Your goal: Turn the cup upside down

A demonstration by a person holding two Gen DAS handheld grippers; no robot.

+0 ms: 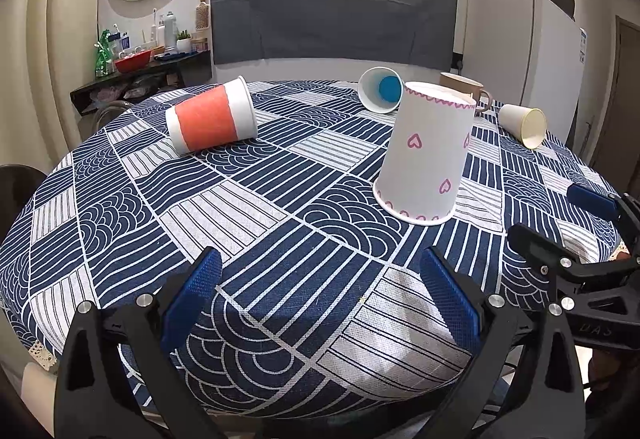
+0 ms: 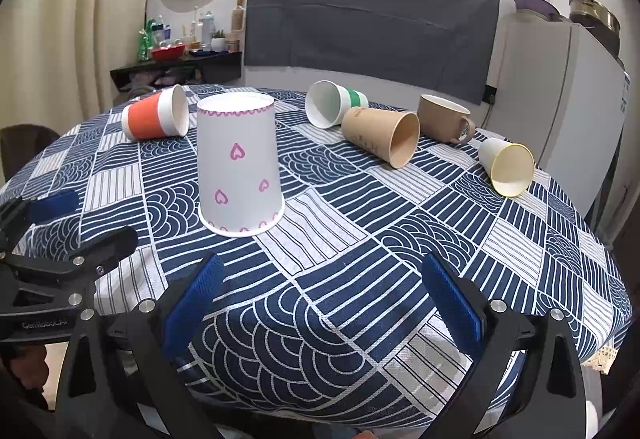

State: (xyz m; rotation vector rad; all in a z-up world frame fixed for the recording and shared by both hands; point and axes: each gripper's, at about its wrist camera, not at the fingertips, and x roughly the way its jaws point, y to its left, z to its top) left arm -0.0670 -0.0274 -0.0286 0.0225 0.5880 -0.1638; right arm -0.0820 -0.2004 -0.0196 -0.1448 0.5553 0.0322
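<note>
A white paper cup with pink hearts [image 1: 425, 159] stands upside down, rim on the tablecloth; it also shows in the right wrist view [image 2: 238, 165]. My left gripper [image 1: 320, 279] is open and empty, low over the near table edge, short of the cup and to its left. My right gripper [image 2: 320, 283] is open and empty, near the front edge, with the cup ahead to its left. Each gripper shows at the edge of the other's view: the right one [image 1: 568, 223], the left one [image 2: 76, 219].
On the round table with the blue patterned cloth [image 2: 360, 223] lie an orange-banded cup [image 1: 212, 119] [image 2: 156, 117], a green-banded cup [image 2: 334, 103], a brown paper cup [image 2: 382, 137] and a yellow-rimmed cup [image 2: 508, 167] on their sides. A brown mug [image 2: 442, 117] stands upright.
</note>
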